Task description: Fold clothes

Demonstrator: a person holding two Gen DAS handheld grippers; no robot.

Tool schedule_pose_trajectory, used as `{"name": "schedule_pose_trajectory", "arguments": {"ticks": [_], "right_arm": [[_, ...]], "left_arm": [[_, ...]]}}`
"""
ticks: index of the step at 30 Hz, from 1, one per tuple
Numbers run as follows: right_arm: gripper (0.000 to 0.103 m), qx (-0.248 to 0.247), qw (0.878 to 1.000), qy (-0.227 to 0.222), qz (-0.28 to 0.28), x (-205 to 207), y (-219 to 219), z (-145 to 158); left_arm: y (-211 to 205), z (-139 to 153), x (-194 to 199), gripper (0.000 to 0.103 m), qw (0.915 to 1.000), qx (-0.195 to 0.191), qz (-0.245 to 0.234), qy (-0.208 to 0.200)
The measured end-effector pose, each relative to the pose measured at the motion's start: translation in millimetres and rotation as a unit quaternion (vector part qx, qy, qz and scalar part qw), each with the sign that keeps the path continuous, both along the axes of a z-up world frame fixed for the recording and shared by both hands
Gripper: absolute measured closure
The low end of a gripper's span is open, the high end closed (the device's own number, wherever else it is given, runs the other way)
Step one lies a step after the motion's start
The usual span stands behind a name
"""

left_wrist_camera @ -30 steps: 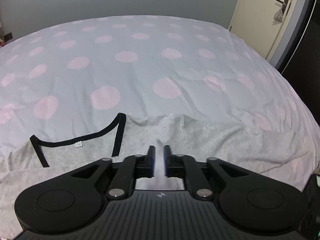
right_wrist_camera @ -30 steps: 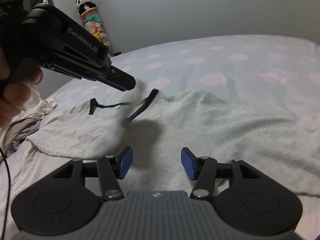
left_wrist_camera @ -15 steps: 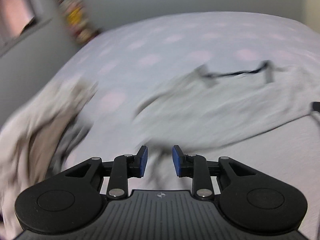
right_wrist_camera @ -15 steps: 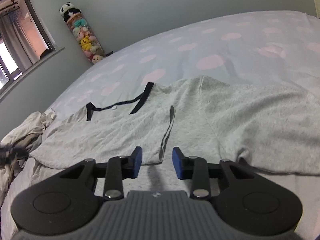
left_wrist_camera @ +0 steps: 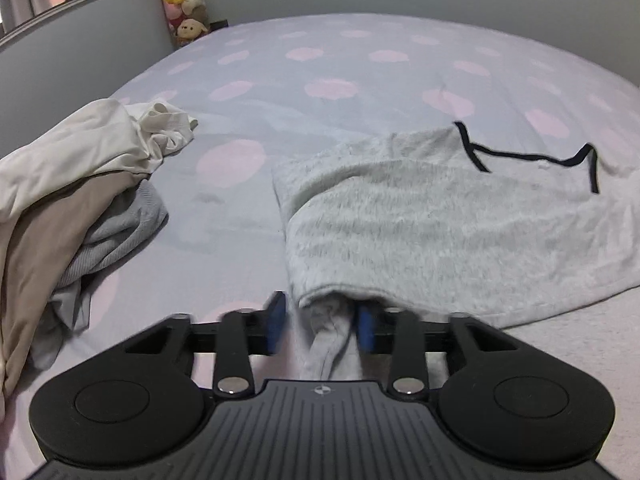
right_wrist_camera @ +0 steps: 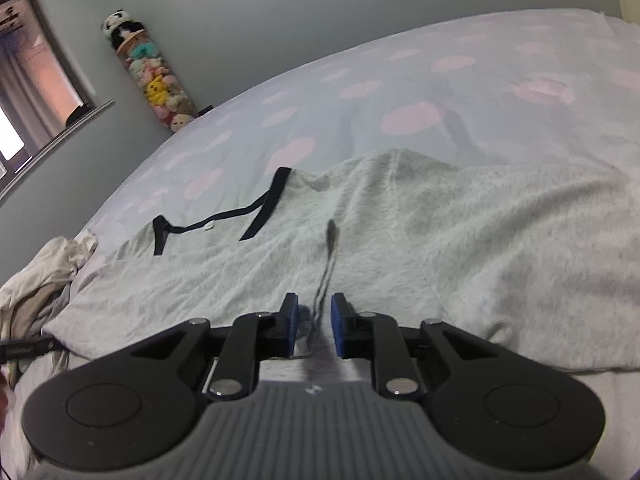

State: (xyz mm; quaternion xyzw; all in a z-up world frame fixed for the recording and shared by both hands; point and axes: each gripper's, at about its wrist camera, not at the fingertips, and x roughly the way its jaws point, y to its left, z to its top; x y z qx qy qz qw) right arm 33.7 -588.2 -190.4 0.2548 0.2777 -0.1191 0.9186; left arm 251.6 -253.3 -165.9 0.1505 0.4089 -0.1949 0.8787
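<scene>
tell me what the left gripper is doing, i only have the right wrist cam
observer: the left gripper is at the near corner of the grey shirt; a bunch of hem sits between its jaws, which have just been closing but don't pinch it yet
operator: what's in that pile on my left edge
observer: the clothes pile has a white garment on top, beige under it, grey ribbed fabric lowest
operator: does it touch the shirt
observer: no, a strip of the dotted bedsheet shows between them

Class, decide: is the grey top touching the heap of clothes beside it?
Apart. The left wrist view shows bare bedsheet between the grey top and the heap of clothes.
</scene>
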Motion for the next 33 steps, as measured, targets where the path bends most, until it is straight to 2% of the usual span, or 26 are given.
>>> {"name": "schedule_pose_trajectory", "arguments": {"ticks": [2, 5, 9, 12, 17, 20, 24, 25, 27, 29, 33], "right_arm": [[0.100, -0.013, 1.000, -0.004, 0.005, 0, 2, 0], [0.102, -0.020, 1.000, -0.012, -0.011, -4, 0, 6], [0.102, -0.041, 0.997, -0.005, -0.065, -11, -9, 19], [0.102, -0.023, 0.998, 0.007, -0.066, -11, -17, 12], [0.101, -0.030, 0.998, 0.026, -0.055, -9, -17, 6], [0.101, -0.016, 0.998, 0.029, -0.060, -11, -22, 5], [0.100, -0.012, 0.998, 0.026, -0.062, -13, -21, 6], [0.097, -0.014, 0.998, 0.025, -0.062, -13, -20, 6], [0.096, -0.019, 0.998, 0.020, -0.064, -14, -19, 9], [0.086, -0.024, 0.997, 0.016, -0.065, -15, -18, 11], [0.085, -0.029, 0.998, 0.013, -0.062, -14, -18, 8]], "left_arm": [[0, 0, 0, 0.091, 1.0000, 0.003, -0.004, 0.002], [7, 3, 0, 0.095, 1.0000, 0.008, -0.001, -0.003], [16, -1, 4, 0.095, 0.9998, 0.013, 0.005, 0.012], [14, -6, 2, 0.095, 0.9997, 0.025, 0.000, 0.009], [19, 2, 1, 0.090, 0.9990, 0.026, -0.013, 0.034], [30, 18, 0, 0.082, 0.9983, 0.018, -0.029, 0.046], [37, 41, 10, 0.059, 0.9991, -0.004, -0.025, 0.035], [36, 46, 17, 0.056, 0.9992, -0.010, -0.020, 0.031], [30, 52, 33, 0.056, 0.9993, -0.023, -0.012, 0.026], [19, 55, 53, 0.055, 0.9991, -0.035, -0.004, 0.024], [-10, 52, 92, 0.054, 0.9988, -0.046, -0.006, 0.018]]}}
